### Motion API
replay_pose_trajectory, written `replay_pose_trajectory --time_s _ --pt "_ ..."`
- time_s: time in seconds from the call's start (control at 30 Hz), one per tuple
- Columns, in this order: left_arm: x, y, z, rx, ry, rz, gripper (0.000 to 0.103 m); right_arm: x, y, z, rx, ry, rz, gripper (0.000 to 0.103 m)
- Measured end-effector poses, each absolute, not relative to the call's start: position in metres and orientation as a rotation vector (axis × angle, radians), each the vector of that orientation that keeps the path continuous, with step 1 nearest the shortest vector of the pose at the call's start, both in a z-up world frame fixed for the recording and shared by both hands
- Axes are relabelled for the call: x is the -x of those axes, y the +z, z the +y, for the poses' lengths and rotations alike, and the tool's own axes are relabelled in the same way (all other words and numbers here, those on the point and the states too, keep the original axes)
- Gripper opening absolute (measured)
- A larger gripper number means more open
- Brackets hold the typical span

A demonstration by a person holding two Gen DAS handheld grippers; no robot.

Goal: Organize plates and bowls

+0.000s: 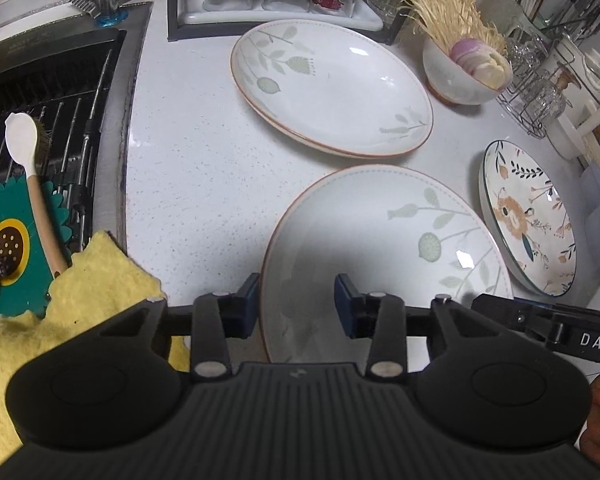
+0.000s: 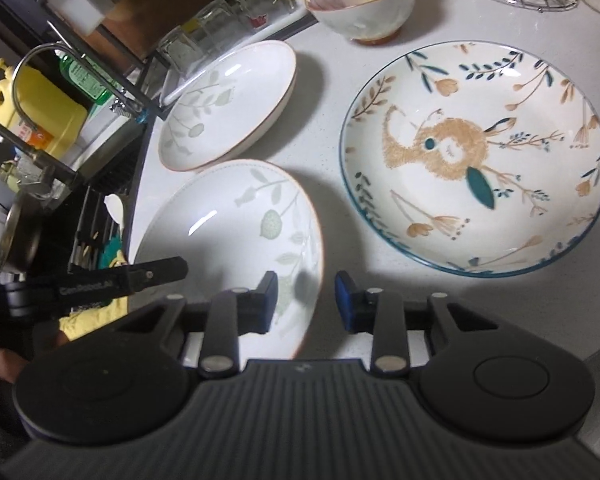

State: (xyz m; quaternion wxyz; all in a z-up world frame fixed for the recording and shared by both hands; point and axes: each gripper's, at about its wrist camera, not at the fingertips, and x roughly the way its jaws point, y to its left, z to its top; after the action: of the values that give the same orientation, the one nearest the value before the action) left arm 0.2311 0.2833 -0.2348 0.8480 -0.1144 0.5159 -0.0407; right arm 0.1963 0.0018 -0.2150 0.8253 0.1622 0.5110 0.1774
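Left wrist view: the left gripper (image 1: 296, 304) straddles the left rim of the near leaf plate (image 1: 384, 256), one pad outside the edge and one over the plate's well. A gap still shows between pads and rim, so we read the claw as part-closed around the edge, not yet pinching it. From the right wrist view, the right gripper (image 2: 306, 300) brackets the same plate's right rim in the same manner, its pads apart from the glaze.

This plate sits on the white counter (image 1: 196, 168), nearest us, with a matching far leaf plate (image 1: 332, 88) beyond it, a rabbit plate (image 1: 530, 216) to its right, and a bowl (image 1: 460, 76) of sliced vegetables far right.

We judge the plate to be glazed ceramic: stiff, fairly heavy, slick and breakable. The rim is the only place to take hold, so two opposed grips on either side suit it well; a one-sided pinch would likely let it tip or slide.

Both grippers point steeply downward toward the counter, side by side, each angled inward on the plate.
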Motion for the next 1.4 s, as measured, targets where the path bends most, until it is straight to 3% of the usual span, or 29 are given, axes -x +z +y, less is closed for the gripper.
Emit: replay_pose_trajectory --time_s 0.43,0.73,1.1,1.4 --pt "-0.234 -0.235 0.291 0.285 -0.122 1.123 0.037 -0.206 -0.213 0.008 -0.319 0.378 1.101 0.029" --pt "-0.237 -0.196 0.281 0.257 -0.138 1.094 0.037 -0.203 -0.189 -0.003 -0.332 0.382 1.071 0.029" --pt "-0.245 -0.136 0.233 0.224 -0.144 1.016 0.037 -0.209 -0.14 -0.048 -0.356 0.405 0.976 0.029" --pt "-0.253 -0.123 0.166 0.233 -0.152 1.005 0.037 -0.217 -0.128 -0.111 -0.385 0.389 0.937 0.029"
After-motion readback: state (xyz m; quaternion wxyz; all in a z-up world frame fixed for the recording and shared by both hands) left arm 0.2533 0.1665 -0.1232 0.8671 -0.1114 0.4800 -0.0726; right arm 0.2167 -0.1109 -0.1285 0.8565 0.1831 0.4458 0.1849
